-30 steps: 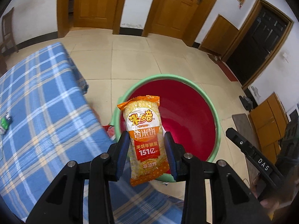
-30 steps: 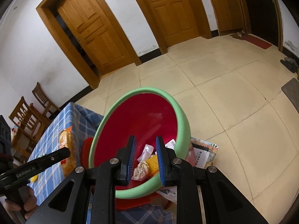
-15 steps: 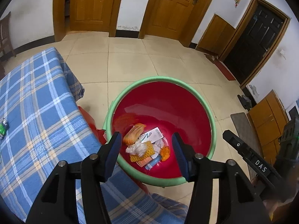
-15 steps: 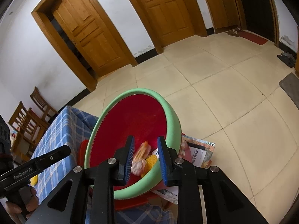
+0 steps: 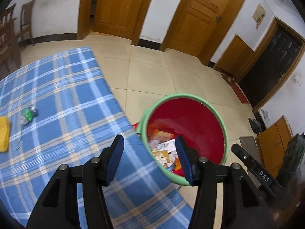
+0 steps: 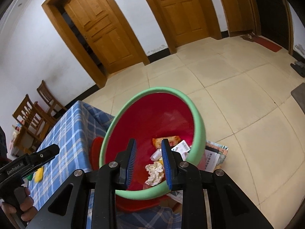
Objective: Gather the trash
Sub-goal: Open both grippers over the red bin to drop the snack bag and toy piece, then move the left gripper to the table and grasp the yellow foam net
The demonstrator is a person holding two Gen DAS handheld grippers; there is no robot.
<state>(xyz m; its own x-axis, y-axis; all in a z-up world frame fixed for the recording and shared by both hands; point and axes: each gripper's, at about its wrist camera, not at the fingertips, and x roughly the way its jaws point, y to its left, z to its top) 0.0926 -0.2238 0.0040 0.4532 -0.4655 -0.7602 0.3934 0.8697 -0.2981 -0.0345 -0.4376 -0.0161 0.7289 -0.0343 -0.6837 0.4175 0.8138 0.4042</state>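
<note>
A red bin with a green rim (image 5: 183, 94) (image 6: 162, 89) stands beside the table with the blue checked cloth (image 5: 66, 95) (image 6: 72, 126). Inside lie an orange snack packet (image 5: 161, 134) (image 6: 174, 139), a white carton (image 5: 167, 145) and a crumpled tissue (image 6: 154, 172). My left gripper (image 5: 148, 137) hangs open and empty over the table's corner and the bin's near rim. Above the bin's near rim, my right gripper (image 6: 148, 140) is opening, with nothing between its pads. A green wrapper (image 5: 27, 114) and a yellow thing (image 5: 3, 133) lie on the cloth.
A red stool (image 6: 95, 148) and printed papers (image 6: 213, 156) sit under and beside the bin. Wooden chairs (image 6: 34, 110) stand at the far left wall. Tiled floor stretches to the wooden doors (image 5: 112, 3). A hand (image 6: 22, 206) holds the left gripper's handle.
My left gripper let go of the orange snack packet, which dropped into the bin, then swung left toward the table. The right gripper's jaws stand slightly wider.
</note>
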